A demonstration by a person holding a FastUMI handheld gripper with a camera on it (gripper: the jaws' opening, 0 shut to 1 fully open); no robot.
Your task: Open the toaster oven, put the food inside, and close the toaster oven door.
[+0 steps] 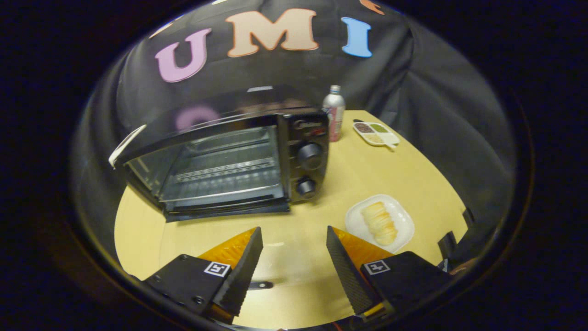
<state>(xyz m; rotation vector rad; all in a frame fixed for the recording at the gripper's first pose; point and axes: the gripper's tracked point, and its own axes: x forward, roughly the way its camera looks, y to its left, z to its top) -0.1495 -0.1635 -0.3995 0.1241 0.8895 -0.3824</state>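
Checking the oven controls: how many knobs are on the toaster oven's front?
2, both on the toaster oven panel right of its door: upper knob, lower knob directly below. Hand-held gripper open.

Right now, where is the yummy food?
In the gripper view, the food lies on a white plate on the table, just ahead of the open gripper, right of the toaster oven.

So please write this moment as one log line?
gripper: open, empty, above table | toaster oven: door appears open | food: on white plate, beyond right finger
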